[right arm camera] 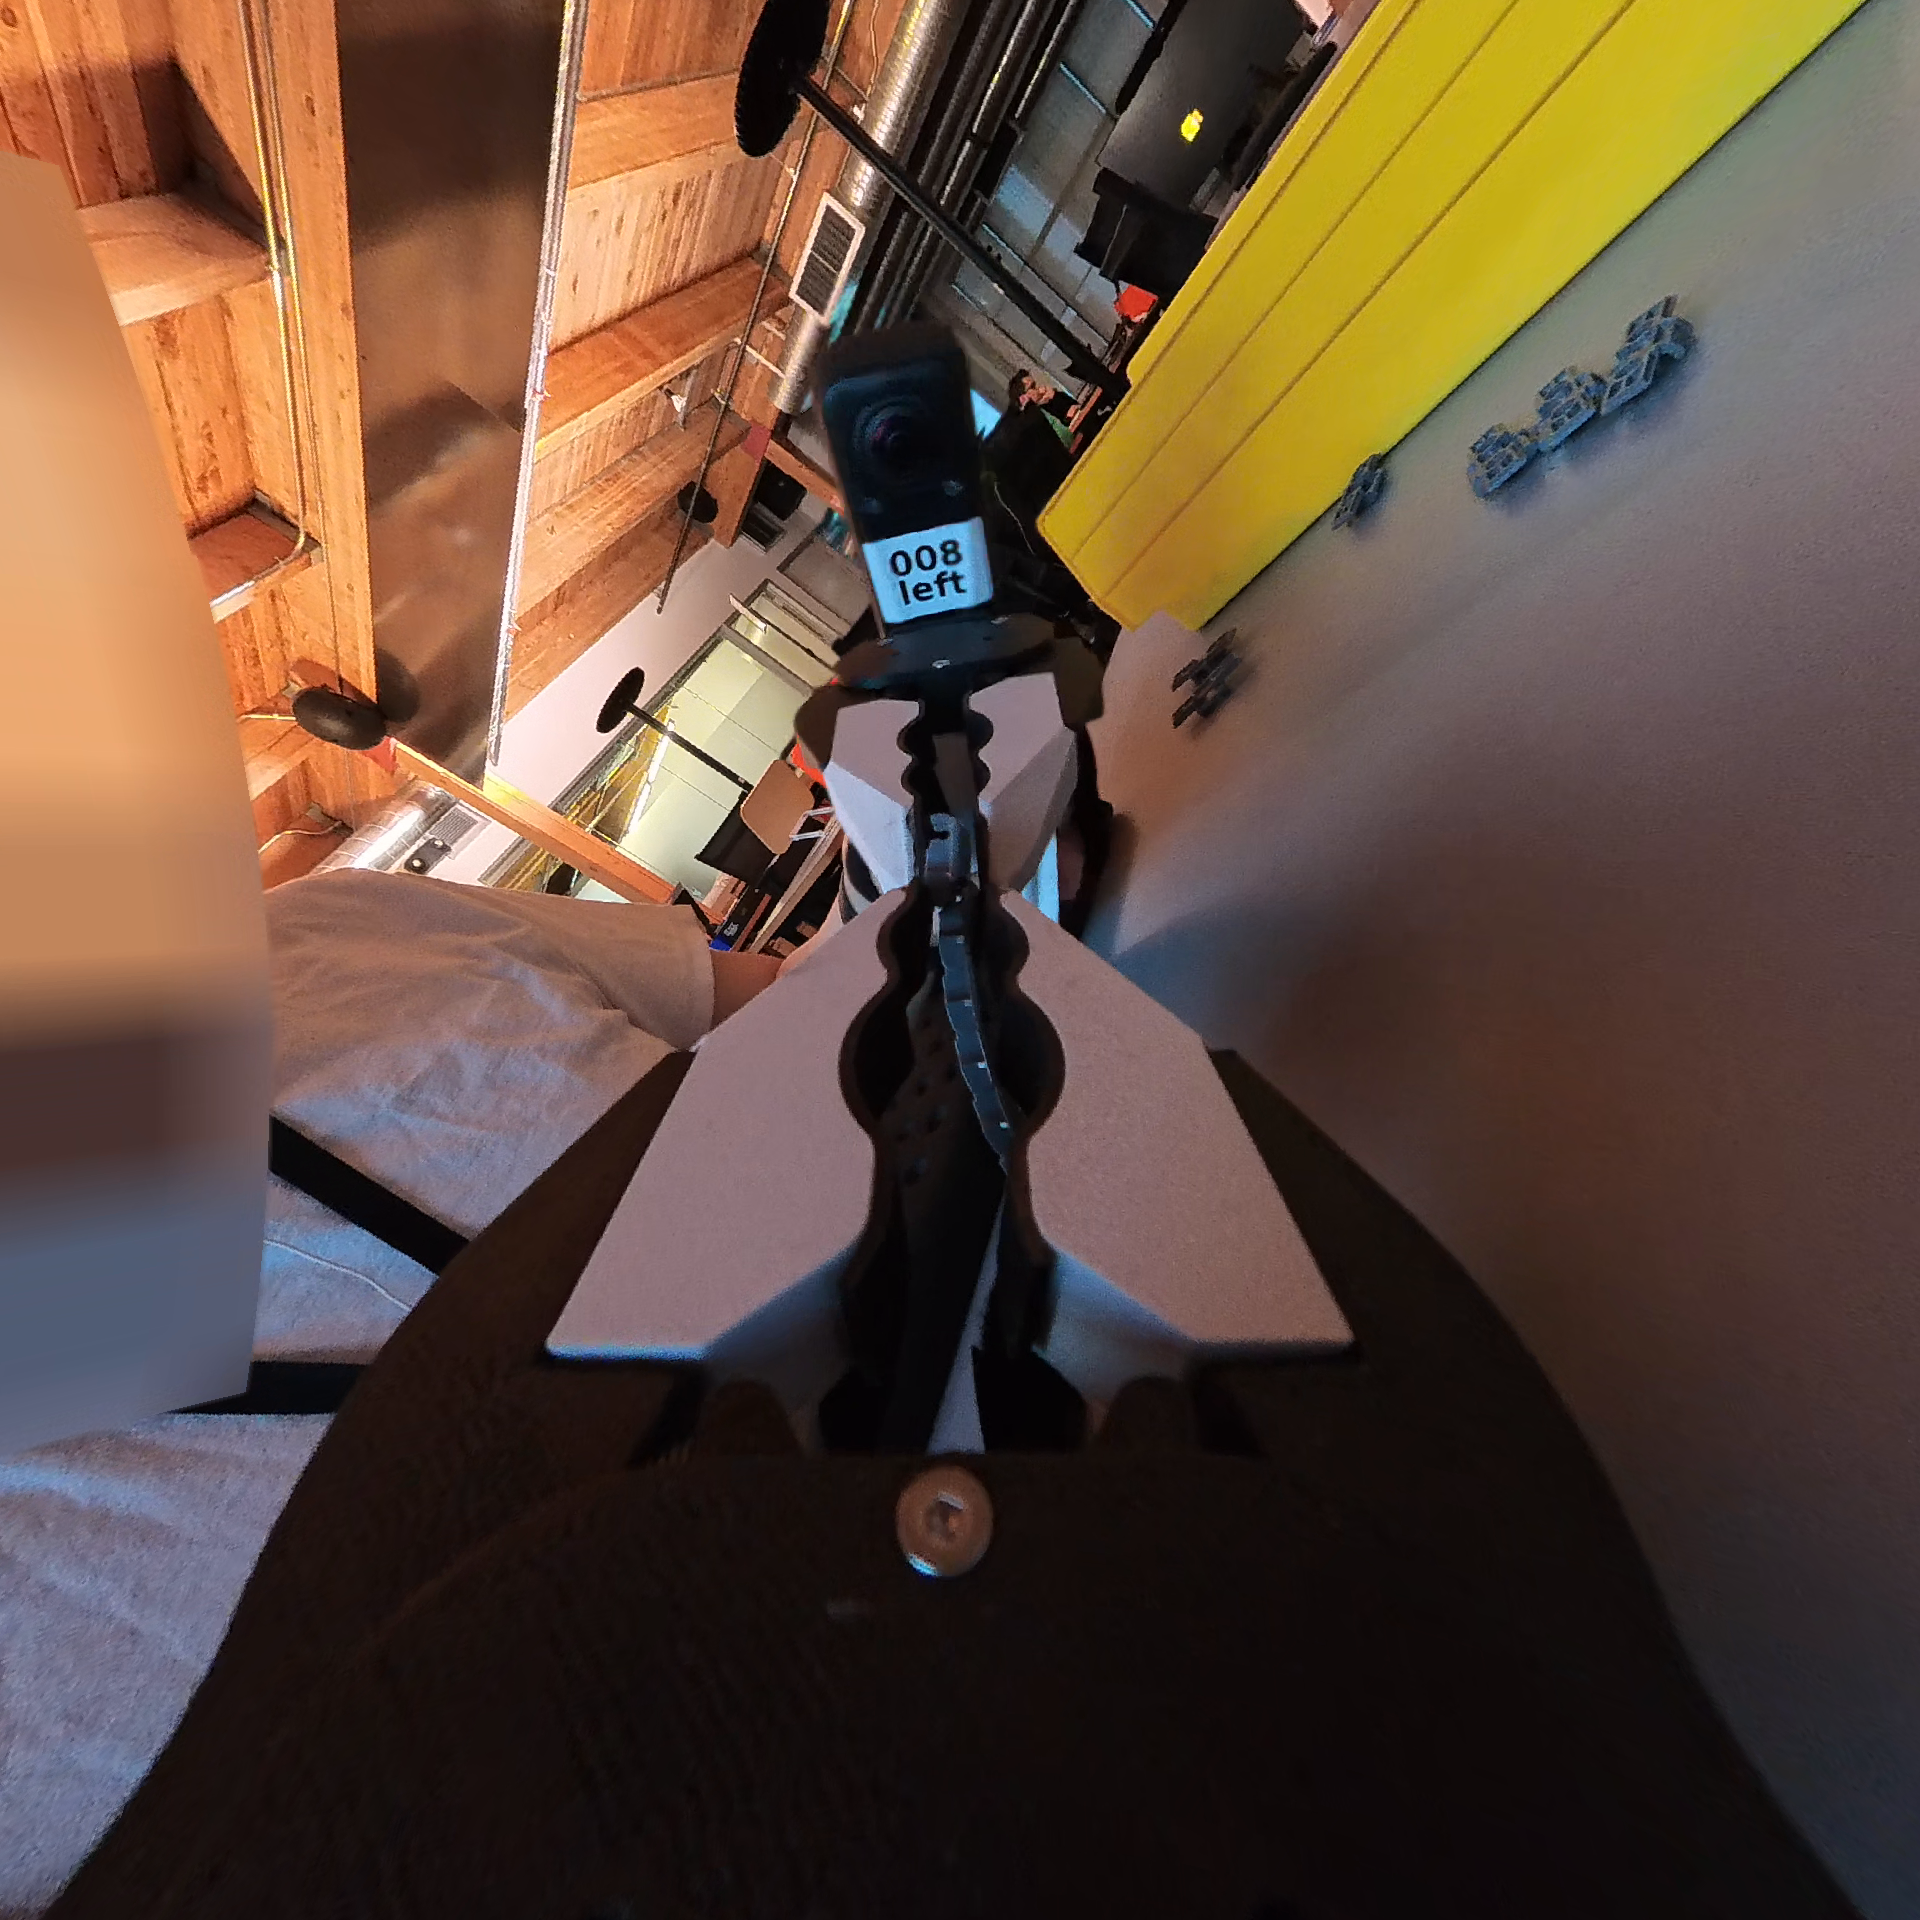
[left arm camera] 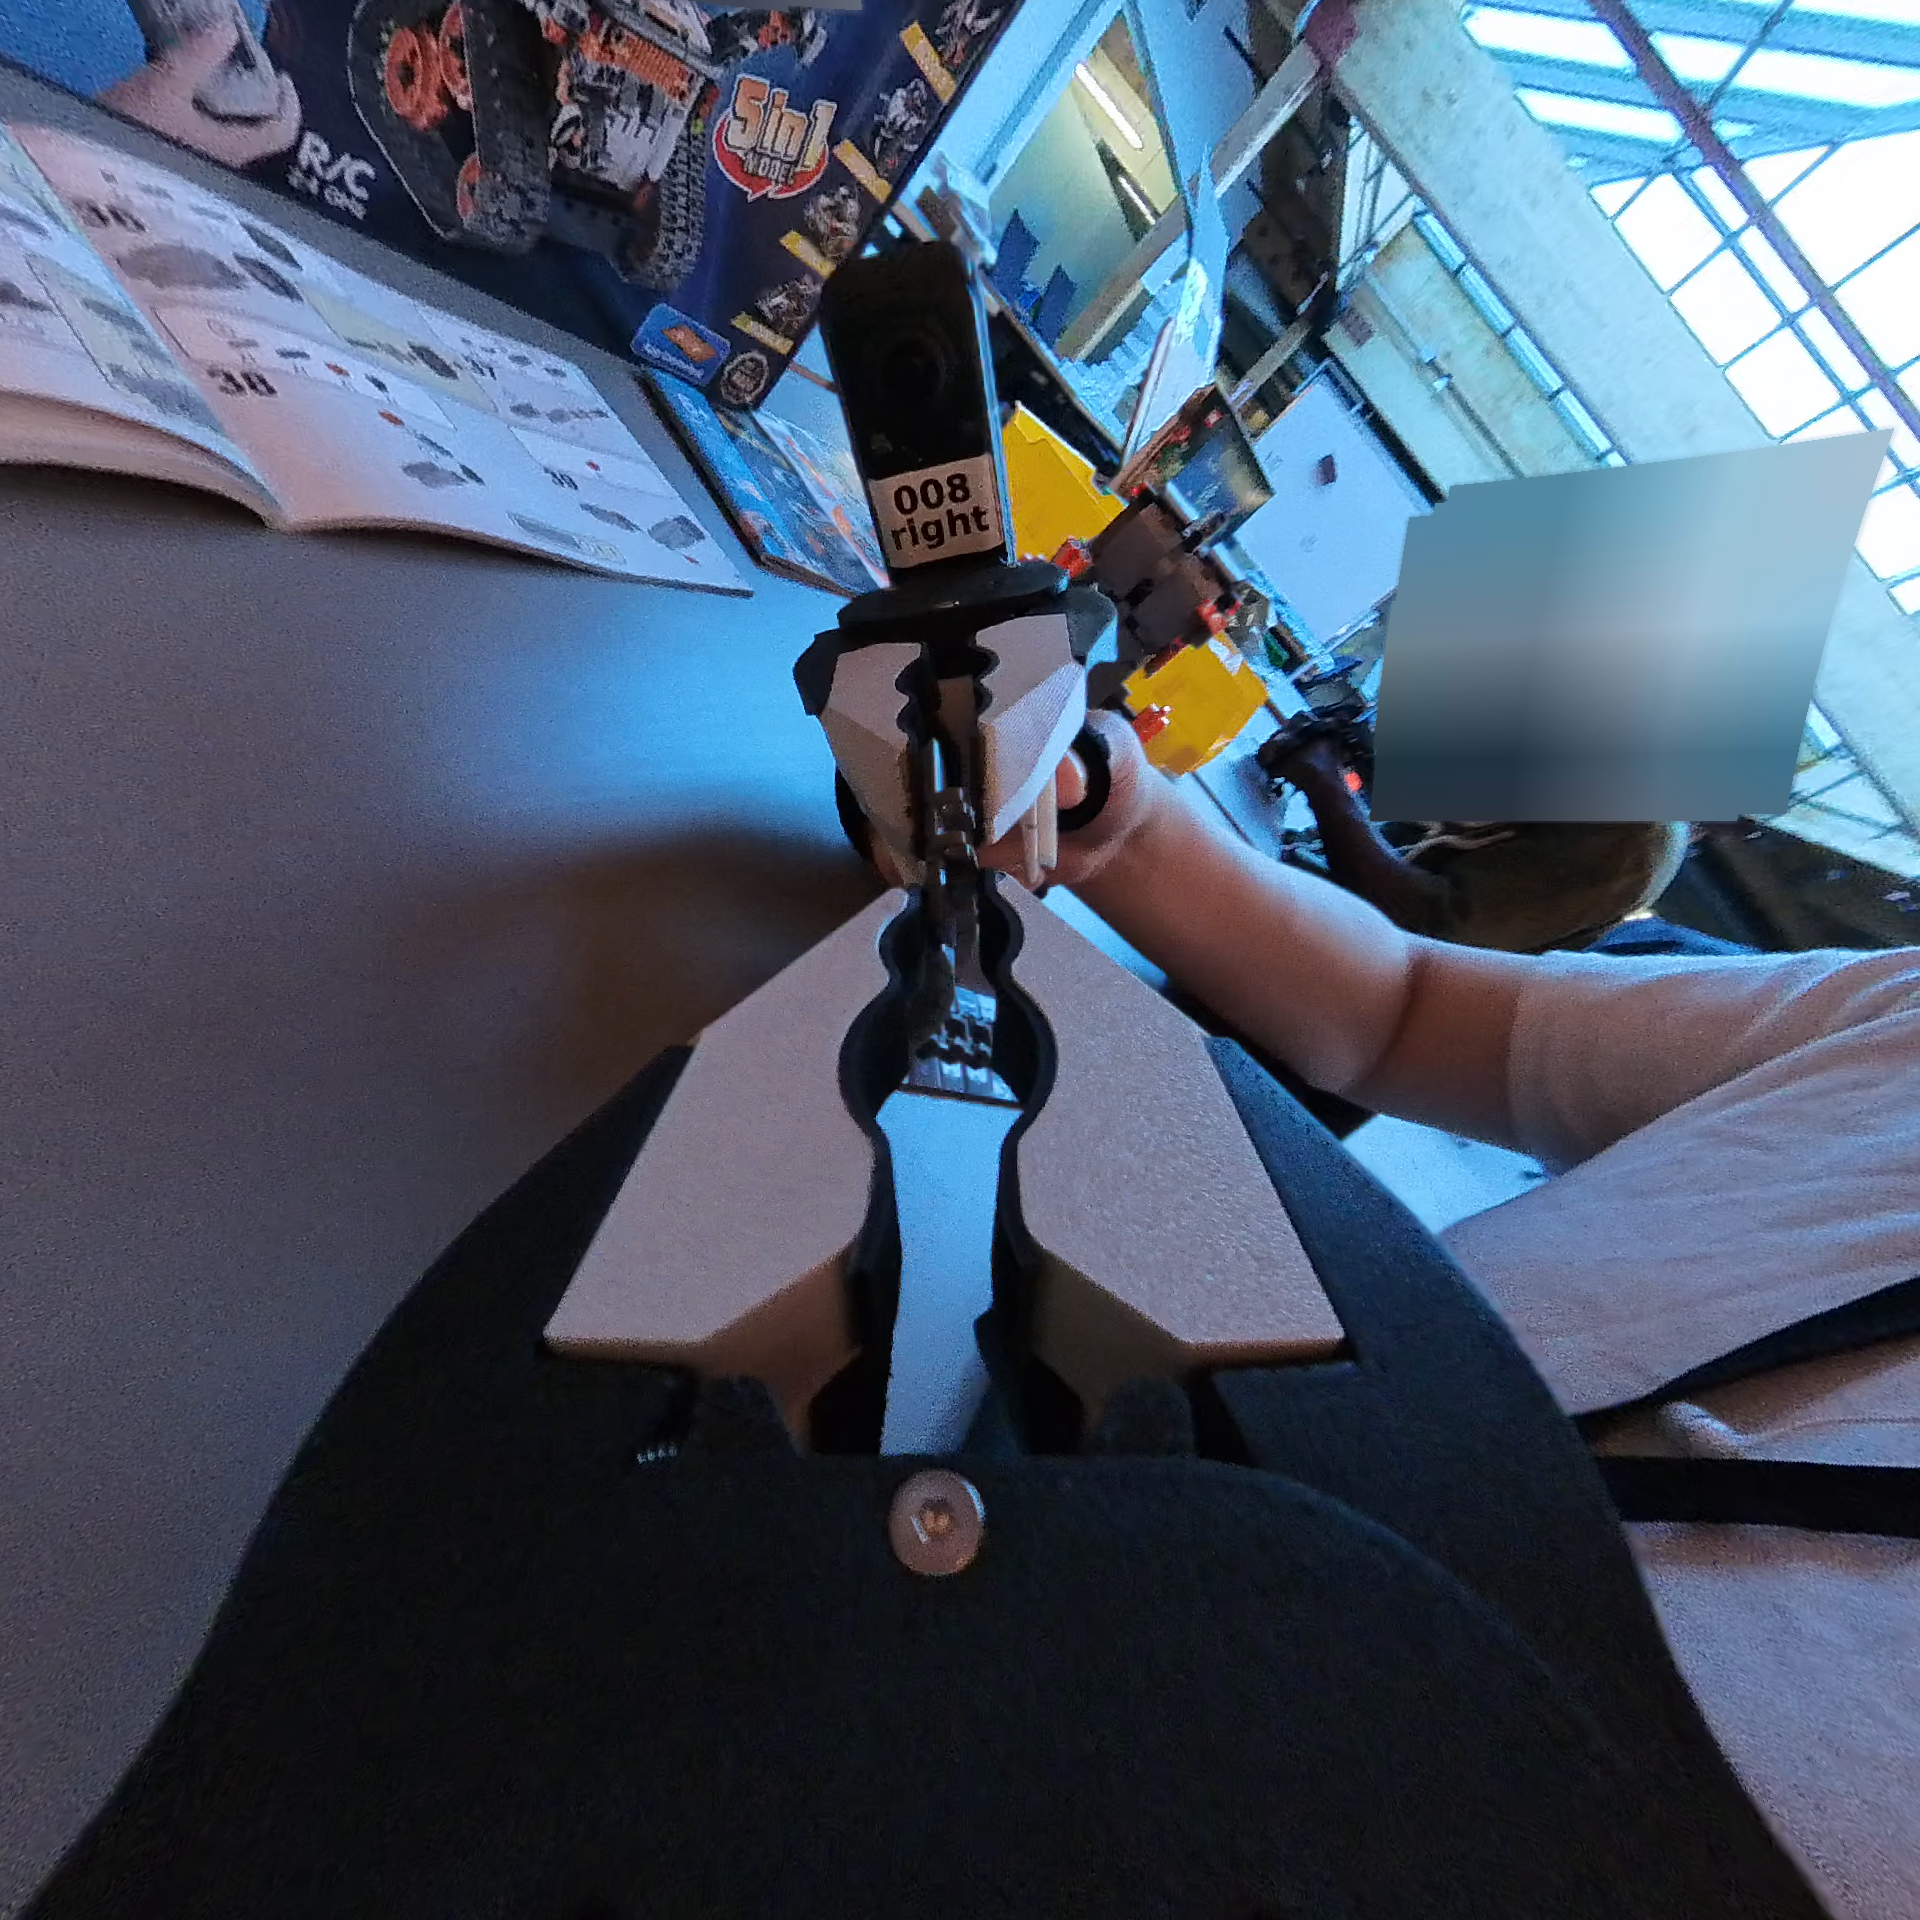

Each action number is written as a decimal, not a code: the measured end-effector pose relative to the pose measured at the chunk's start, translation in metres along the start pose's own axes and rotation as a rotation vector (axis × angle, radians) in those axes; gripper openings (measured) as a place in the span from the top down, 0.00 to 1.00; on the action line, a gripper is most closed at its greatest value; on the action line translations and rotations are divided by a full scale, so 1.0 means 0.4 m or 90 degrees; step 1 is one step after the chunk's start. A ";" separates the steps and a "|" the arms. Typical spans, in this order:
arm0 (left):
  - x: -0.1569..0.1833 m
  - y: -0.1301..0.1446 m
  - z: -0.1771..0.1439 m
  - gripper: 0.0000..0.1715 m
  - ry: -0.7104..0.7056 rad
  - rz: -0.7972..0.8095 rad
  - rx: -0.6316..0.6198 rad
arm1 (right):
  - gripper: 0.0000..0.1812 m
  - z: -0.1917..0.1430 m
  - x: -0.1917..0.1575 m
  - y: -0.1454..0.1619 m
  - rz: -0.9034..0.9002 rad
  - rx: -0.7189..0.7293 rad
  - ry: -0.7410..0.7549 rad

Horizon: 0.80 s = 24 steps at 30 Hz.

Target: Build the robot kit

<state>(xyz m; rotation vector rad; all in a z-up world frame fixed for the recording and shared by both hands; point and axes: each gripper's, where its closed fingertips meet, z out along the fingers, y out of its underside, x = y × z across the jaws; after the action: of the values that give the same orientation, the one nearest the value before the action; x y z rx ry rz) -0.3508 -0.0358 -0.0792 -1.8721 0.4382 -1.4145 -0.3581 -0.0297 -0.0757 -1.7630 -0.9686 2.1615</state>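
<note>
- Left tongs (left arm camera: 940, 914) are facing the right tongs (right arm camera: 951, 914) tip to tip, each pair nearly closed and pinching one end of a black, segmented track chain (right arm camera: 966, 1029).
- Chain is running bumpy and flexible through the gap between both pairs' matte beige wedge pads.
- Smooth grey counter (left arm camera: 312, 831) is lying beside them; open paper instruction booklet (left arm camera: 343, 395) and glossy toy box (left arm camera: 582, 135) beyond the left tongs.
- Small grey studded brick pieces (right arm camera: 1579, 405) and yellow bin (right arm camera: 1351, 281) sitting beyond the right tongs.

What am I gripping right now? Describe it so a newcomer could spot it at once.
Beside the grey table, the left gripper and right gripper meet tip to tip. A black linked track strip runs between them, pinched by both. Unlike the loose grey brick pieces lying on the table, it is one jointed chain.
</note>
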 end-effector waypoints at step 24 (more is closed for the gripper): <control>-0.015 0.020 0.008 0.97 -0.163 0.309 -0.053 | 0.97 -0.004 0.014 0.012 0.018 -0.021 -0.001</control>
<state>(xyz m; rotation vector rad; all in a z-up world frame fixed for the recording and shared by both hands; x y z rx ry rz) -0.3485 -0.0359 -0.0895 -1.8195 0.7682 -0.8356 -0.3571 -0.0297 -0.0832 -1.8013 -0.9898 2.1768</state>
